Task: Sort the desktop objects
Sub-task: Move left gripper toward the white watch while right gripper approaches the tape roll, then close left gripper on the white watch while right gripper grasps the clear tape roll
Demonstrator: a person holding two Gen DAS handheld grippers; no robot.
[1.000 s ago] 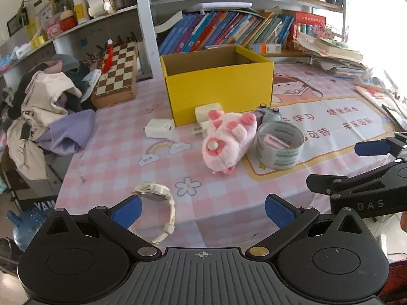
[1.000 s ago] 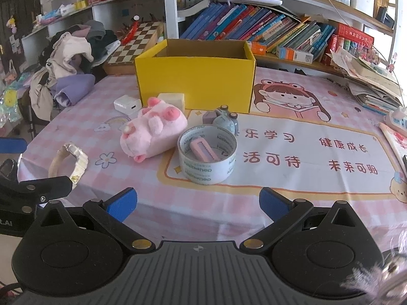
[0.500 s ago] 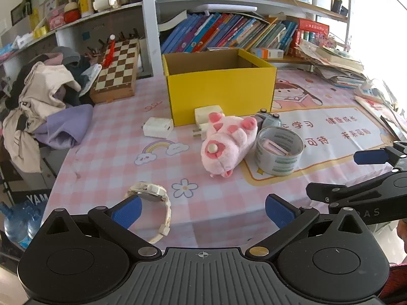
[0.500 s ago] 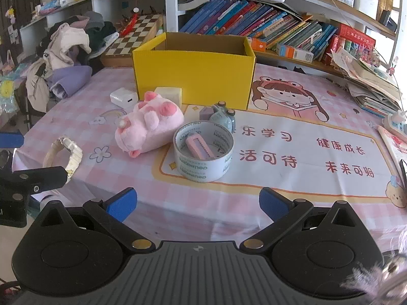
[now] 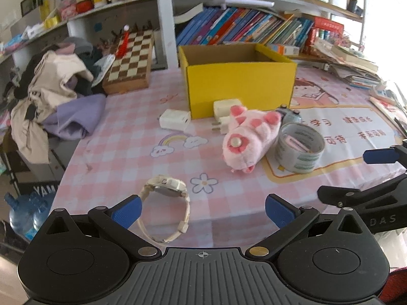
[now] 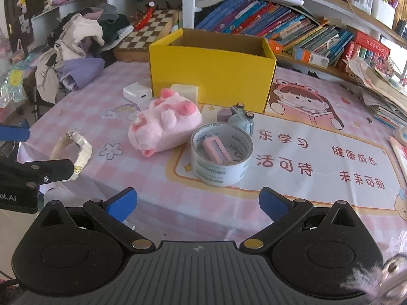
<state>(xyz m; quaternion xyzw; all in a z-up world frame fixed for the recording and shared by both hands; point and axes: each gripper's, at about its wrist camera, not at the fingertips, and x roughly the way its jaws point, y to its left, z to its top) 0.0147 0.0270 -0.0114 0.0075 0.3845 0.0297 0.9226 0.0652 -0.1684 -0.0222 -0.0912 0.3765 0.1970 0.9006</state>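
While both tools hover at the near edge of the bench point(image 5: 122, 137), nothing is gripped.

Left hand-held gripper point(image 5: 202, 209): jaws spread wide, empty, low over the near edge.
Right hand-held gripper point(image 6: 197, 200): jaws spread wide, empty, facing the tape roll.
Watch point(image 5: 166, 203): cream strap, standing on edge near the bench front, face up and turned away from the left camera; its loop lies just beside the left blue pad point(image 5: 126, 211), contact cannot be told.
Plush pig point(image 6: 162, 127): pink, lying on its side; long axis runs from near-left to far-right, tail end toward the near-left and feet toward the box.
Tape roll point(image 6: 221, 157): lying flat, hole up, touching the pig's right side; a pink comb-like piece point(image 6: 215, 150) lies inside it.
Toy camera point(image 6: 240, 120): small, blue-grey, just behind the roll.
White charger point(image 6: 137, 92): flat, left of the box.
Cream plug block point(image 6: 184, 91): against the box front.
Yellow box point(image 6: 211, 76): open top, long axis left to right, behind everything.
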